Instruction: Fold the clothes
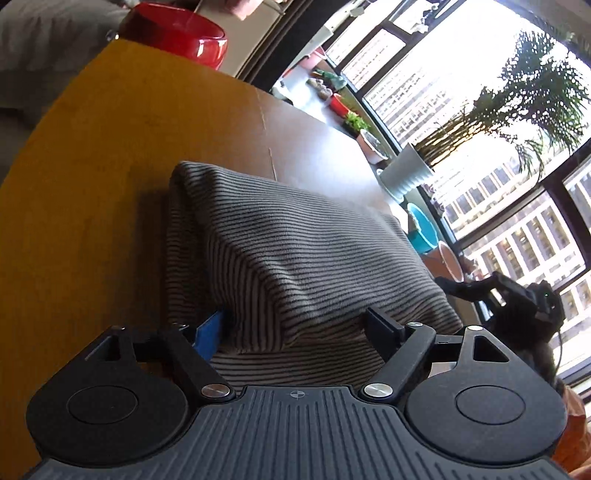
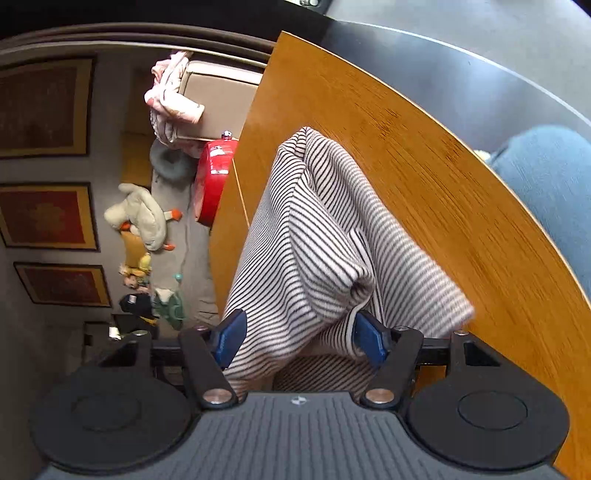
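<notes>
Garment: the striped garment (image 1: 295,251) lies folded on the wooden worktop (image 1: 92,184), at 12 o'clock from both tongs.
Long axis: from 6 to 12 o'clock.
Left tongs (image 1: 295,332): released, cloth between the jaws.
Right tongs (image 2: 299,339): released, astride a raised fold.
Nearer hand: cannot tell.
Edges: the worktop rim (image 2: 498,221) curves close at 3 o'clock of the right tongs; free room at 9 o'clock of the left tongs.

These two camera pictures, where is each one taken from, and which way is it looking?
Left wrist view: sits on the left gripper, looking along its open fingers across the striped garment and wooden table toward big windows; the right gripper shows at the right.
Right wrist view: sits on the right gripper, turned sideways, its fingers either side of a bunched fold, facing a wall with toys; a person's jeans-clad leg shows at the right.
Shared: the garment, the table, a red bowl.
</notes>
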{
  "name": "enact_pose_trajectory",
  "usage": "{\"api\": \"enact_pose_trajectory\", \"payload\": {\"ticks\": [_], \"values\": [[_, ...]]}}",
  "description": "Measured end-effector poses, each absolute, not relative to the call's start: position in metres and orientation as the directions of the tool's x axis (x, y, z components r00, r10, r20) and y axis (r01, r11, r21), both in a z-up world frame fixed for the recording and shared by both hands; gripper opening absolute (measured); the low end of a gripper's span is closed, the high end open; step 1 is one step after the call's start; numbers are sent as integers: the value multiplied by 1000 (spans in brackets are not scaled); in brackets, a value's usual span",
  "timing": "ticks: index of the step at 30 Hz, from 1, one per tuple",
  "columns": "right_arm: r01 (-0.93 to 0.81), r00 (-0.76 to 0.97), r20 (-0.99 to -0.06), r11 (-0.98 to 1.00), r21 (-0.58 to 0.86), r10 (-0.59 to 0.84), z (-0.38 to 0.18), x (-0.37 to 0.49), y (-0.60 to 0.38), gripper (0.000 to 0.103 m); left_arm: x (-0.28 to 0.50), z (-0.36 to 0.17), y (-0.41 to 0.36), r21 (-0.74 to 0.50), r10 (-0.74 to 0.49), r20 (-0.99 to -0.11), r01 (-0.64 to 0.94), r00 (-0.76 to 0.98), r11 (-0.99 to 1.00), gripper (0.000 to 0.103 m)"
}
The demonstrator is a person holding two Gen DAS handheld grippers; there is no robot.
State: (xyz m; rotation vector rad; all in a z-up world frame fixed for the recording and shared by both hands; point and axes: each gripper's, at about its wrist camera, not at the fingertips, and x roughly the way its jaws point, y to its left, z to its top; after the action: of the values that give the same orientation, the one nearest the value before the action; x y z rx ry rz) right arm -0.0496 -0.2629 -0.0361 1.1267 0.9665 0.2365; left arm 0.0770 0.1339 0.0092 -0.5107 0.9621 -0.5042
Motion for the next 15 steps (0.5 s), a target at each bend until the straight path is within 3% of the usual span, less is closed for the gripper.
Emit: {"api": "enact_pose_trajectory", "payload": {"ticks": [1,3,5,7,12,15], "values": [[276,587,-558,503,819,586,-34,-41,-257,60,81,6,135,-628,-614,-628,154,478,763,87],[248,582,-609,595,764,539,-27,-24,-247,22,88,0,138,-646,-611,-629,114,481,754,87],[168,610,-622,687,707,491,0,-9,-235,20,96,-4,142,-647,-601,-634,93,486,757,85],[-18,688,-556,777,630,467,48,3,-218,19,100,-6,145,-646,-592,-634,80,497,759,85],[-302,779,-441,883,359,446,106,-7,-194,19,99,-2,150,-612,-556,-639,86,531,786,83],[-221,788,-566,969,112,245,76,-10,-201,33,94,7,150,-586,-540,-643,104,543,803,83]]}}
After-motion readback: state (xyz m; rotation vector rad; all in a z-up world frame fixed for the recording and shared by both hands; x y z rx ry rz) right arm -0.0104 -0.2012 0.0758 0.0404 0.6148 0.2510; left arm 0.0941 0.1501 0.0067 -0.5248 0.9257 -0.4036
